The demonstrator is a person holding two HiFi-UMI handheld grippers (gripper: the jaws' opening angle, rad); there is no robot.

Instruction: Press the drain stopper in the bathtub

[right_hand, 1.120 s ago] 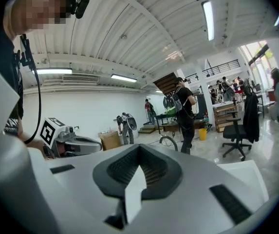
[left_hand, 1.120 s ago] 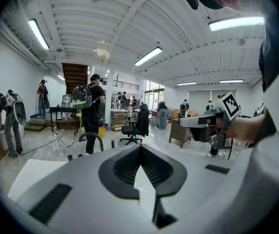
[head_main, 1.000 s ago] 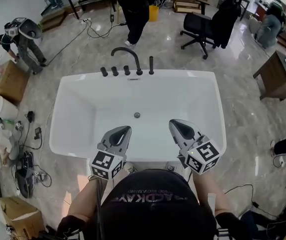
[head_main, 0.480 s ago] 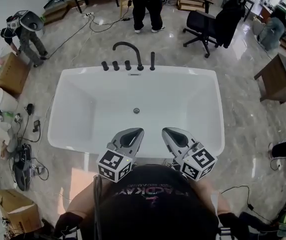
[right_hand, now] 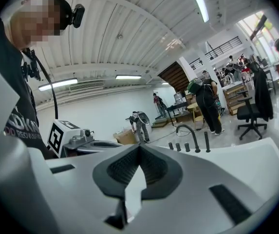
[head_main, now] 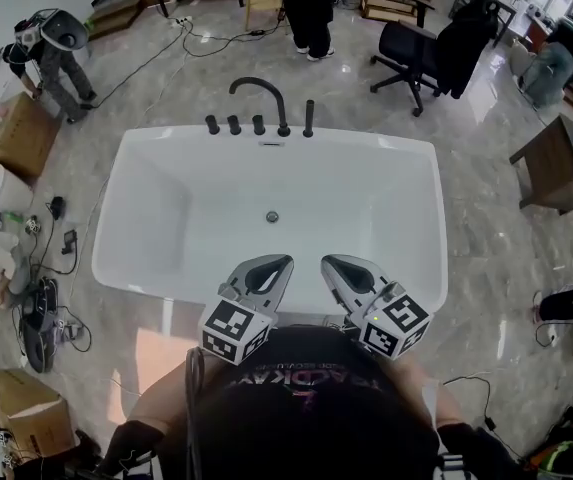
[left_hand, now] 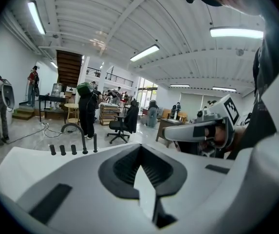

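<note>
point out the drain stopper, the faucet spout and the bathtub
drain stopper (head_main: 272,217), head view, its round top.
faucet spout (head_main: 262,82), head view, top of its arch.
bathtub (head_main: 398,218), head view, right inner wall.

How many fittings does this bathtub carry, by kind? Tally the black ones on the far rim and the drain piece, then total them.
Curved black spout: 1
Short black knobs: 3
Tall black upright rod: 1
Drain stopper: 1
Total: 6
</note>
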